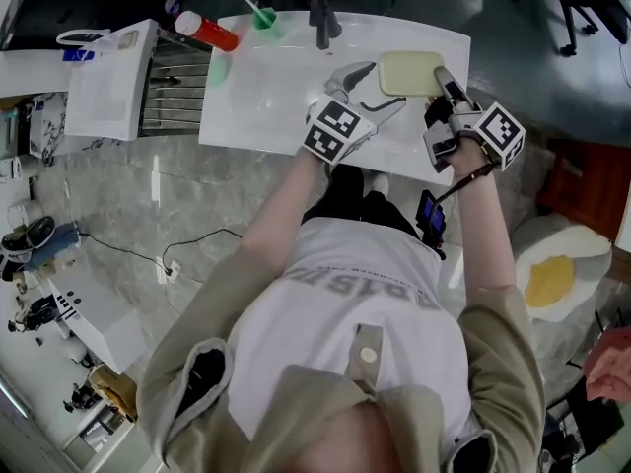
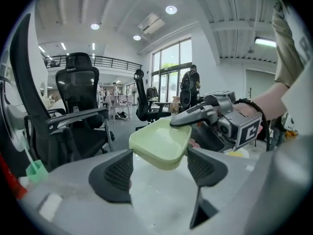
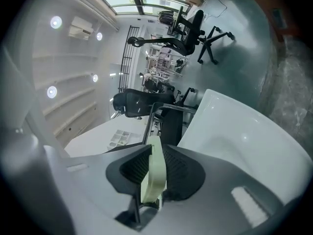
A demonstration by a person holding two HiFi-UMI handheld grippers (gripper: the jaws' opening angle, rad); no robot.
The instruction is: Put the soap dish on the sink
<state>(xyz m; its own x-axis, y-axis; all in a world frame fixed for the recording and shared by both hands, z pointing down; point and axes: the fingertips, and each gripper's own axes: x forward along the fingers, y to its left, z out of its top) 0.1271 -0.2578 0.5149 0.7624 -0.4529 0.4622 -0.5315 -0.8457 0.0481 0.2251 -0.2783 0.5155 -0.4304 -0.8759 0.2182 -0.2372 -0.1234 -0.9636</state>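
Gripping: your right gripper (image 3: 154, 169) is clamped on the rim of the soap dish (image 3: 155, 173), with a pad pressed on each side of the edge.
Dish: pale green, hollow side up, tilted, over the far right part of the sink (image 1: 266, 101). In the left gripper view it looks lifted clear of the surface.
Left: your left gripper (image 2: 160, 169) has its jaws wide apart with nothing between the pads. The dish sits just beyond the tips.
Faucet (image 1: 321, 20): dark, at the middle of the sink's back edge.
Clutter: green cup (image 1: 264, 18) and red bottle (image 1: 207, 31) at the back left, well apart from the dish.
Rack (image 1: 177, 82): wire, just left of the sink.
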